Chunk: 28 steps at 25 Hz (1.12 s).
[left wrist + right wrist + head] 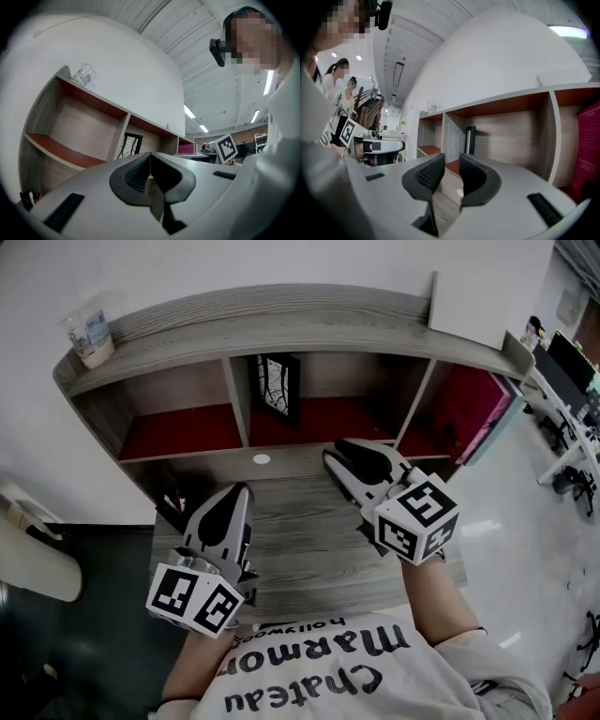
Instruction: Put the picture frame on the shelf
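A grey wood-grain shelf unit (281, 320) with three red-floored compartments stands at the back of a grey wooden desk (309, 540). A black-rimmed picture frame (276, 385) stands upright in the middle compartment, near its left divider; a clear plastic cup (91, 336) sits on the top board's left end, a small white disc (262, 458) on the desk

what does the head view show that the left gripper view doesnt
Only the head view: the desk top with its white round spot, the print on the person's shirt, and the whole right gripper. Only the left gripper view: the ceiling lights, and the left gripper seen close up, its fingers pressed together with nothing between them. Both: the shelf, the picture frame standing in its middle compartment, and the cup on top.
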Tool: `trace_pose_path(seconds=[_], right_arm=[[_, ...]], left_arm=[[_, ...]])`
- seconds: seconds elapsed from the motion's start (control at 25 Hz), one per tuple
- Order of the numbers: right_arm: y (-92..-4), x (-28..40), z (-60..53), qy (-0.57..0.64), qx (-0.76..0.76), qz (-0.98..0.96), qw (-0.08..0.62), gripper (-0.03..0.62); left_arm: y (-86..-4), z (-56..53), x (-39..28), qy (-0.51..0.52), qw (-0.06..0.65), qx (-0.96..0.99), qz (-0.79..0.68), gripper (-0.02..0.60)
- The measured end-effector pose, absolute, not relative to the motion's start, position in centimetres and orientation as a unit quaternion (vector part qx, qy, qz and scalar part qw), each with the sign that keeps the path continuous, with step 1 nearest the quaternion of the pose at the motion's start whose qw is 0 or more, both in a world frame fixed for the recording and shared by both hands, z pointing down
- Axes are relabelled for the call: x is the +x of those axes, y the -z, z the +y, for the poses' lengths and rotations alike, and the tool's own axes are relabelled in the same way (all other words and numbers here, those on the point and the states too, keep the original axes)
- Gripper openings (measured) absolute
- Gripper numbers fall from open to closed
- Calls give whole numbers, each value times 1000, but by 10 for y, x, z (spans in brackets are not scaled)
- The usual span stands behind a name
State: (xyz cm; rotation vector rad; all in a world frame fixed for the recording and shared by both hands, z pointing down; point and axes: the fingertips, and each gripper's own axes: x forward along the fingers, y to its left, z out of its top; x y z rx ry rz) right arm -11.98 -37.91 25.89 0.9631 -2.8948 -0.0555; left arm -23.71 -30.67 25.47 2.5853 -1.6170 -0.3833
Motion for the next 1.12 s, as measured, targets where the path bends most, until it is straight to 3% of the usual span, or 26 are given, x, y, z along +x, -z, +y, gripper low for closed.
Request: trace_pose_path(seconds=[0.36,0.52,0.72,1.12], right_arm=[[-246,-109,-346,4,283,-959,-13,90],[-244,-101,-337,-24,269,-962,-49,6],[-243,-88,-328,-56,265,-959,-87,6],[-256,-69,-302,-51,275,-957,-76,6]], left_arm=[[-254,-283,-219,123,25,833,-538,17],[-262,-274,-214,122,30,828,-546,17],[-267,-262,-206,122,31,825,-551,17],[-266,-236,-185,119,20,827,-549,17]])
